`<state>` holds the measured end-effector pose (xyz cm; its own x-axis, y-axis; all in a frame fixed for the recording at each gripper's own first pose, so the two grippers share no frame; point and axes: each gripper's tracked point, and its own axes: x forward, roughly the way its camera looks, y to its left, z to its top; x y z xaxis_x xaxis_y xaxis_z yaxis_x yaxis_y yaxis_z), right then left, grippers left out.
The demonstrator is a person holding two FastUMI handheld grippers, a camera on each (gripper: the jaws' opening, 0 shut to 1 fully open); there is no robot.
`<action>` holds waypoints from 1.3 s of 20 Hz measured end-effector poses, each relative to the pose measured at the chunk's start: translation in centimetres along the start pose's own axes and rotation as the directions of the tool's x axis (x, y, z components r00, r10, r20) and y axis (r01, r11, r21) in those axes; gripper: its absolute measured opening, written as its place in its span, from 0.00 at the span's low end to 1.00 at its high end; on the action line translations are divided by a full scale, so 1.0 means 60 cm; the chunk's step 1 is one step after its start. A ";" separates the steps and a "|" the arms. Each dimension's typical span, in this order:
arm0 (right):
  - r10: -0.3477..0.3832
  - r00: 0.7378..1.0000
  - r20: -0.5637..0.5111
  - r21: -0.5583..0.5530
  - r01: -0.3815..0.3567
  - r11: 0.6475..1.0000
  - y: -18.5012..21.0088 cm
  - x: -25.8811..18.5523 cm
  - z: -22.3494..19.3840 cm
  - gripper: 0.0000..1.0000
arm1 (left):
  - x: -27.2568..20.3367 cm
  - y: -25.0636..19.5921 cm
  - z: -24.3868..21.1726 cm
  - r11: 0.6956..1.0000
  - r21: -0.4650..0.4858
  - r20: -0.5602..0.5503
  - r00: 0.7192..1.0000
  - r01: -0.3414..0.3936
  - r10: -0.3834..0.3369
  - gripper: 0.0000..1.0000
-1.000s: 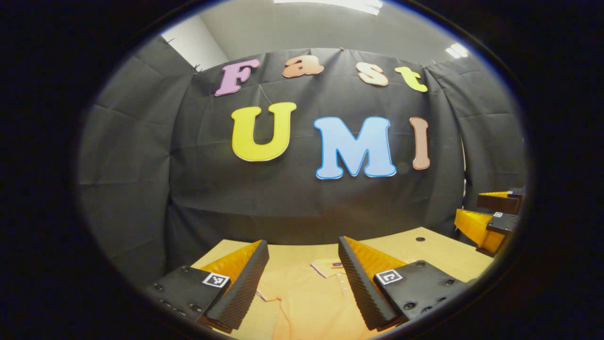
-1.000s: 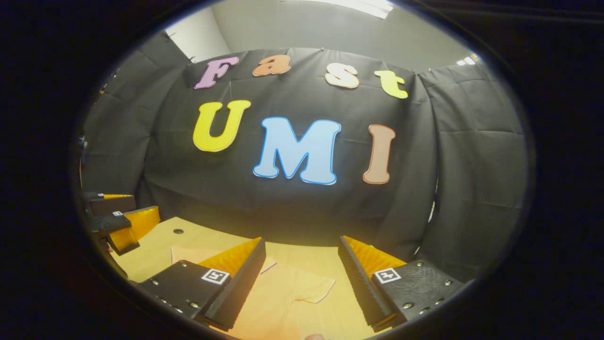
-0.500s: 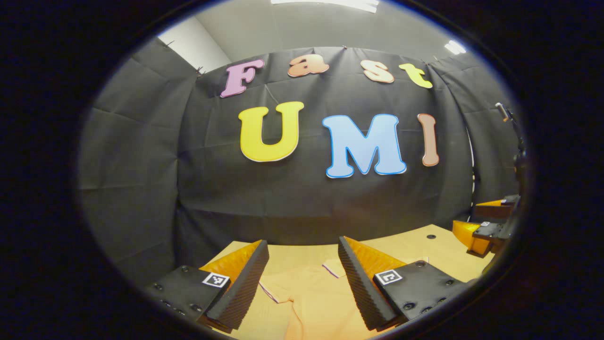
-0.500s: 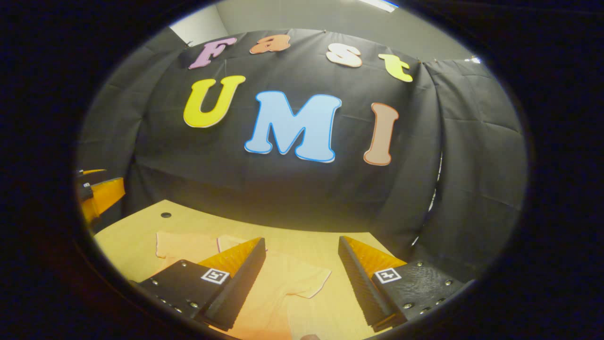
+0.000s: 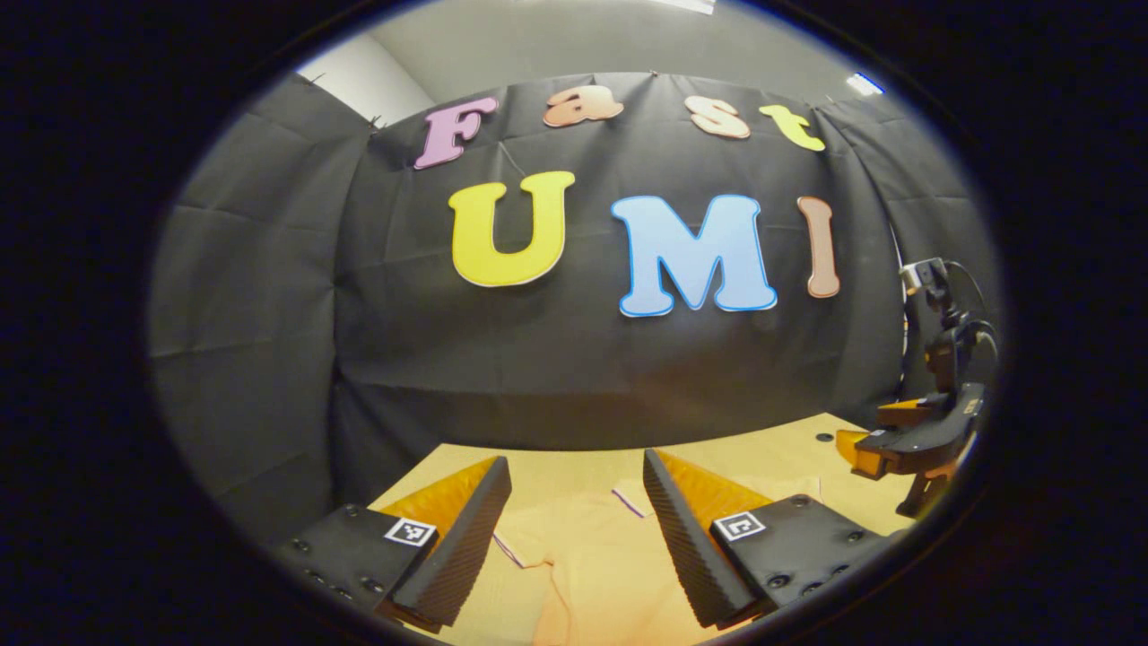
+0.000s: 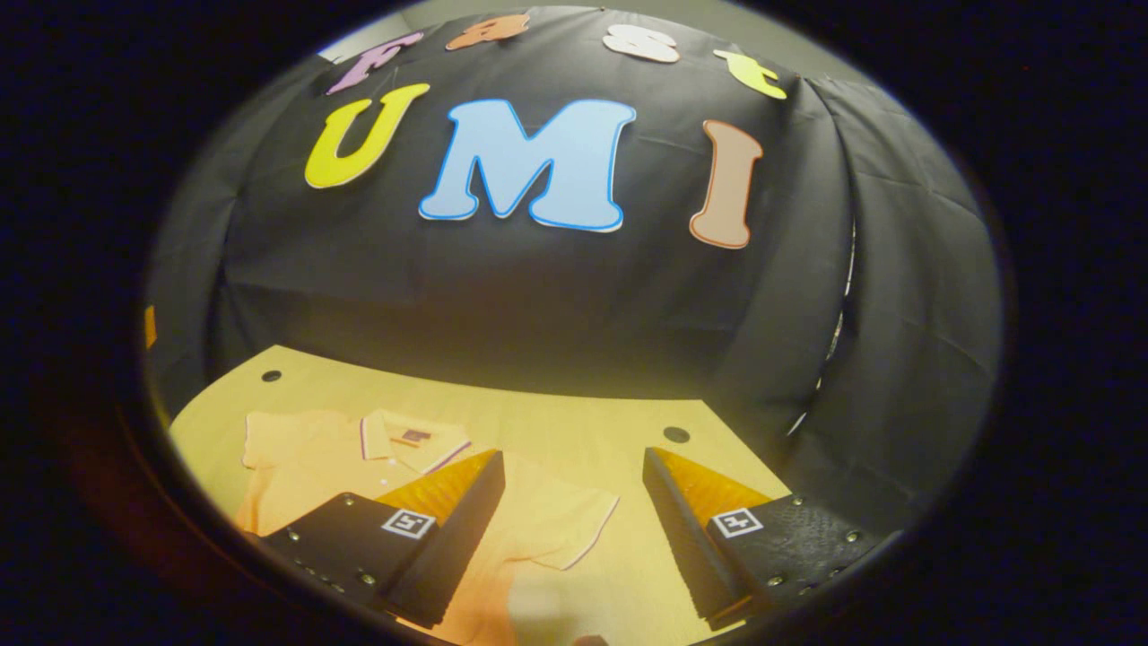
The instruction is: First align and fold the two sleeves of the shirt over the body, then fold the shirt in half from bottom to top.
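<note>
Both views: a booth enclosed by creased black cloth [image 5: 260, 296], hung in panels that meet at vertical folds; above the cloth's top edge, a pale grey wall and ceiling [image 5: 502, 49] with a bright ceiling light [image 5: 863, 83]. The work surface is a light wooden table [image 6: 556, 422] with a rounded far edge set close to the cloth and small dark round holes [image 6: 676, 434] near that edge.

Left gripper view: the left gripper [image 5: 577, 484] is held above the table, its two ribbed fingers spread wide with nothing between them. Beneath and between the fingers lies the orange polo shirt [image 5: 592, 556], flat on the table, collar toward the cloth wall. At the far right, the right gripper [image 5: 883, 444] hangs above the table's right side, with a cable looping over its upper housing; from this angle it cannot be told how its fingers stand.

Right gripper view: the right gripper [image 6: 574, 480] is likewise above the table with fingers spread apart and empty. The polo shirt [image 6: 314, 458] lies spread on the table's left and centre, its striped collar [image 6: 413, 440] uppermost. One short sleeve [image 6: 560, 525], trimmed with a thin pale edge, extends flat onto the wood between the fingers; the other sleeve [image 6: 265, 440] lies flat at the far left.
</note>
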<state>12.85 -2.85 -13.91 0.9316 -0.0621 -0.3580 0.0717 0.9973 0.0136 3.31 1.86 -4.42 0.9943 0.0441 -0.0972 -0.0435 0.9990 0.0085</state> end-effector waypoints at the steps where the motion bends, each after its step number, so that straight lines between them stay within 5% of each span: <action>1: 0.001 1.000 -0.018 0.006 -0.001 1.000 -0.001 0.016 -0.011 0.96 | 0.000 0.002 0.000 1.000 -0.001 0.000 1.000 -0.005 0.005 0.97; 10: -0.007 0.980 -0.198 0.061 0.019 0.998 -0.013 0.139 -0.114 0.96 | -0.018 0.035 -0.007 0.995 0.003 -0.025 0.995 -0.101 0.101 0.97; 23: 0.007 0.882 -0.471 0.169 0.082 0.982 -0.035 0.226 -0.267 0.96 | -0.032 0.065 -0.031 0.988 0.000 -0.072 0.986 -0.153 0.153 0.97; 26: 0.026 0.883 -0.469 0.189 0.071 0.979 -0.030 0.228 -0.266 0.95 | -0.031 0.062 -0.028 0.989 0.007 -0.071 0.986 -0.151 0.151 0.97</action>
<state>19.79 -4.87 -33.76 0.6575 -0.0108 -0.7534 0.2040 0.9651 0.1641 1.14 5.50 -5.90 0.9669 0.1946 -0.1653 -0.1922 0.9809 0.0303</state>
